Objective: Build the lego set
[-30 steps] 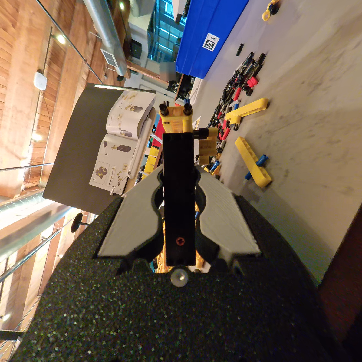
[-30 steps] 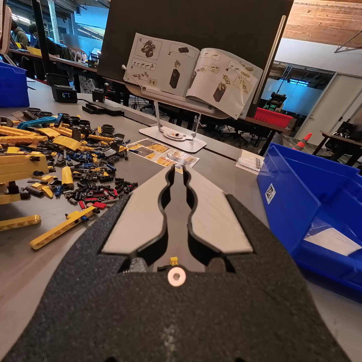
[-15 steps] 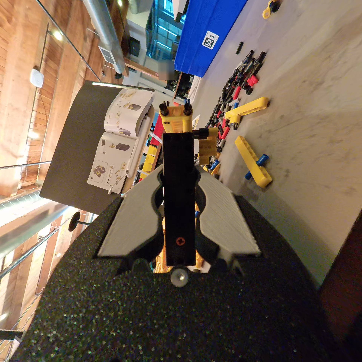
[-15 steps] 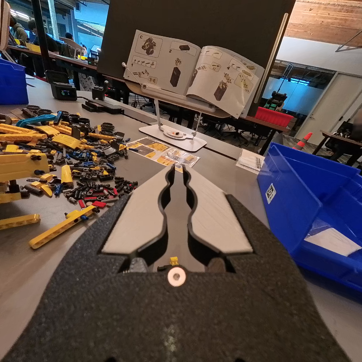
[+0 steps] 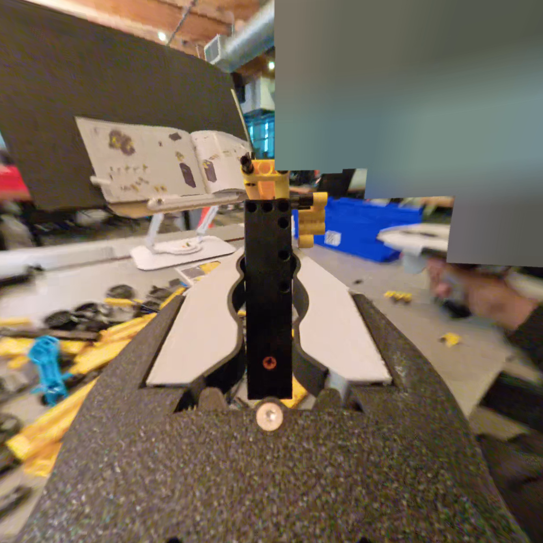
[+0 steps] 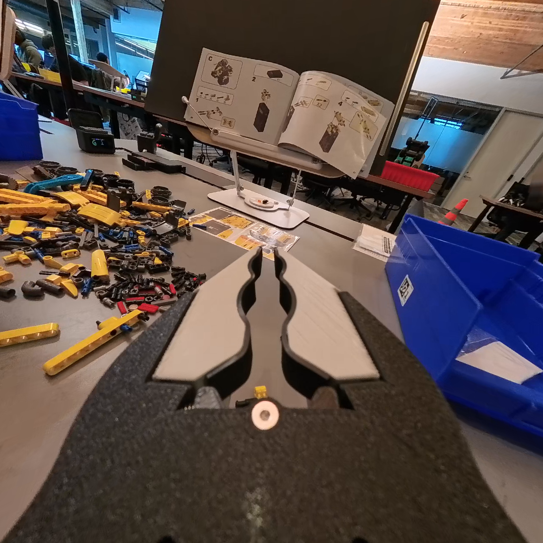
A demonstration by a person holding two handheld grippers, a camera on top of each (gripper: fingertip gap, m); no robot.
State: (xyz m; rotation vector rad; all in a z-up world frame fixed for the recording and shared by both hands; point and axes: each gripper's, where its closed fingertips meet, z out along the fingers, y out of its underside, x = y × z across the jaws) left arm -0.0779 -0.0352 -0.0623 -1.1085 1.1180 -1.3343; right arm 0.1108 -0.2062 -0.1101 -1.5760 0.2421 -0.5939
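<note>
The left gripper clamps a black block topped with yellow pieces — held upright above the grey table. The right gripper hovers empty, jaws nearly closed, a narrow gap between them. Loose parts litter the table's left; a blue bin sits right. An open booklet rests on a stand — wood ceiling, workshop desks behind.
</note>
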